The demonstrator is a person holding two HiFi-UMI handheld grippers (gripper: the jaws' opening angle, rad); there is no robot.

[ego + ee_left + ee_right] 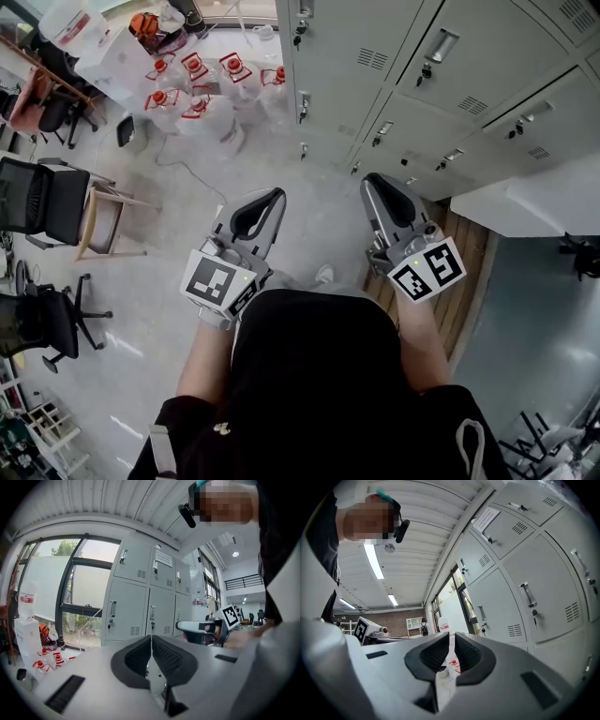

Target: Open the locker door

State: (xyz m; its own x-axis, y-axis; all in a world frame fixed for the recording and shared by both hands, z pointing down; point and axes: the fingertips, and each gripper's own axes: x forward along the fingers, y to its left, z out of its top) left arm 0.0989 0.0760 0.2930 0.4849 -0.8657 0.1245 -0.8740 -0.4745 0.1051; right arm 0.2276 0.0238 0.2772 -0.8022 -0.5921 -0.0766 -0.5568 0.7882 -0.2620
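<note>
Two closed, empty hand-held grippers [277,194] [368,179] face lockers [487,56].

Grey floor [187,244] — black chairs [42,202], wide windows [89,592].

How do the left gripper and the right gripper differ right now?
The left gripper hangs over the grey floor; the right gripper is by the wooden platform, nearer the lockers. In the head view the left gripper leans right, while the right gripper leans left. Both are shut, empty and clear of the lockers.
</note>
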